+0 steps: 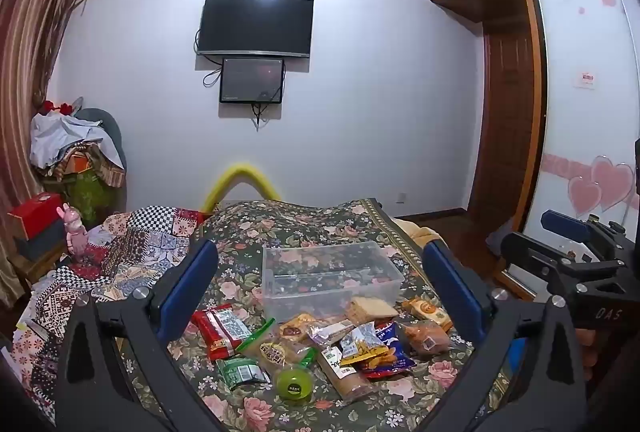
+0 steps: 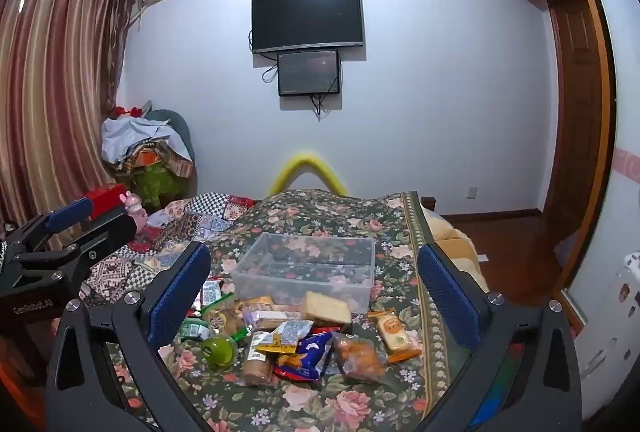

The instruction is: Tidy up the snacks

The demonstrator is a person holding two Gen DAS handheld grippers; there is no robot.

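Several snack packets lie in a heap on the floral bedspread: a red packet, a green jelly cup, a blue chip bag and an orange-labelled cake. Behind the heap stands an empty clear plastic bin, also the clear bin in the right wrist view. My left gripper hovers open above the heap, blue pads wide apart, nothing between them. My right gripper is likewise open and empty over the snacks, with the jelly cup and blue bag below it.
A patchwork quilt lies bunched at the bed's left. A chair piled with clothes and a red box stand by the curtain. A wardrobe lines the right wall; a television hangs ahead.
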